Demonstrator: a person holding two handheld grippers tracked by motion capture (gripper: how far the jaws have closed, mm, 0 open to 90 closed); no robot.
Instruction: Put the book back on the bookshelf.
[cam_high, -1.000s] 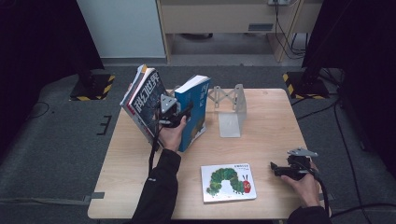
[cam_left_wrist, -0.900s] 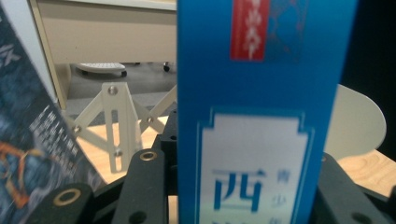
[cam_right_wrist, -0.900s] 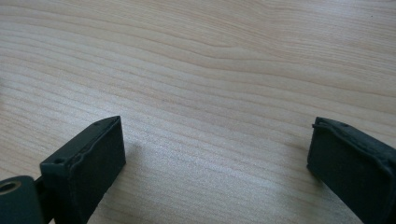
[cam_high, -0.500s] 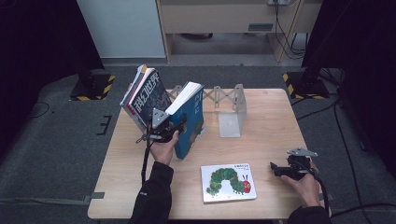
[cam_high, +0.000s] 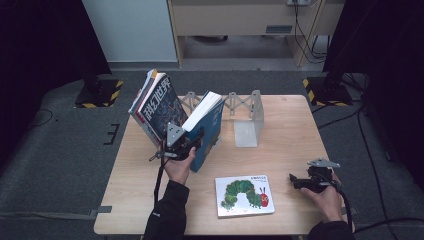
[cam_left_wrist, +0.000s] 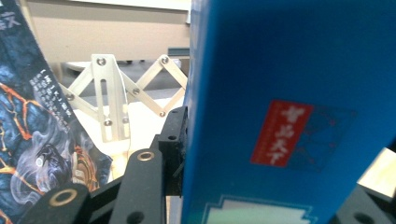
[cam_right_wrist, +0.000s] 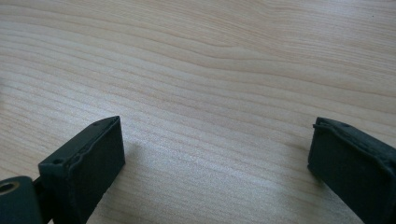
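Blue-covered and thick, the book (cam_high: 207, 130) you are handling stands on the table (cam_high: 285, 165) tipped toward the left, its pale page edge uppermost, with your left gripper (cam_high: 192, 142) clamped across its lower part; in the left gripper view the black jaws press on both faces of the cover (cam_left_wrist: 289, 116). It sits inside the expanding metal book rack (cam_high: 245, 117), just right of the dark magazine-style book (cam_high: 160, 102) that leans against the rack's left end. By the look of it, you are in the middle of shelving this volume, walking it toward its neighbour. Next you need to bring it upright or rest it snugly on the dark book, then ease the jaws apart only once it holds its own lean, or it may topple. Your right gripper (cam_high: 300, 181) rests low over bare wood near the table's right edge, jaws spread with nothing between them. Between your hands the caterpillar picture book (cam_high: 245, 196) lies flat, likely next to go in.
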